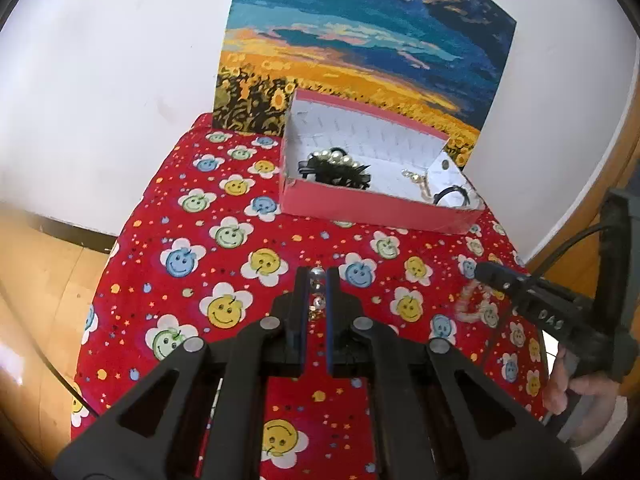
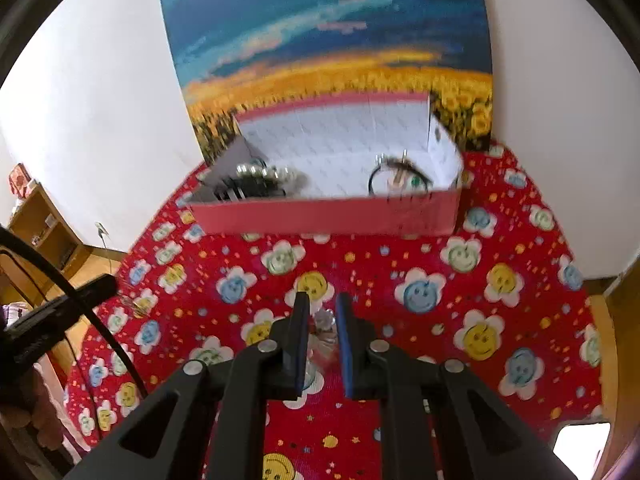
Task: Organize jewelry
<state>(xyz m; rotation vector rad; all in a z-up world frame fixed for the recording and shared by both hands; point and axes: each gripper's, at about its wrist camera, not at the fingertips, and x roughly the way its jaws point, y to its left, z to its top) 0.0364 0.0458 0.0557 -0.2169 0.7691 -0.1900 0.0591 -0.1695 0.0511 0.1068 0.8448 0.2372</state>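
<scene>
My left gripper [image 1: 316,274] is shut on a dangling piece of silver beads [image 1: 318,302], held over the red smiley-flower tablecloth [image 1: 224,240]. In the right wrist view the left gripper [image 2: 109,282] shows at the left edge, the silver piece [image 2: 138,305] hanging under it. My right gripper [image 2: 322,301] is shut on a pale beaded bracelet [image 2: 325,322]; in the left wrist view the right gripper [image 1: 481,272] has the bracelet [image 1: 469,301] looped below its tips. Behind both stands an open pink box [image 1: 380,205] [image 2: 320,216] with a pearl-and-black hair clip [image 1: 334,166], a gold chain [image 1: 418,180] and a black hair tie [image 1: 450,196].
A sunflower painting [image 1: 360,52] leans on the white wall behind the box. The table drops off at left and right to a wooden floor [image 1: 36,264]. A wooden shelf [image 2: 44,224] stands far left. A black cable [image 2: 100,328] trails from the left gripper. A hand [image 1: 576,392] holds the right gripper.
</scene>
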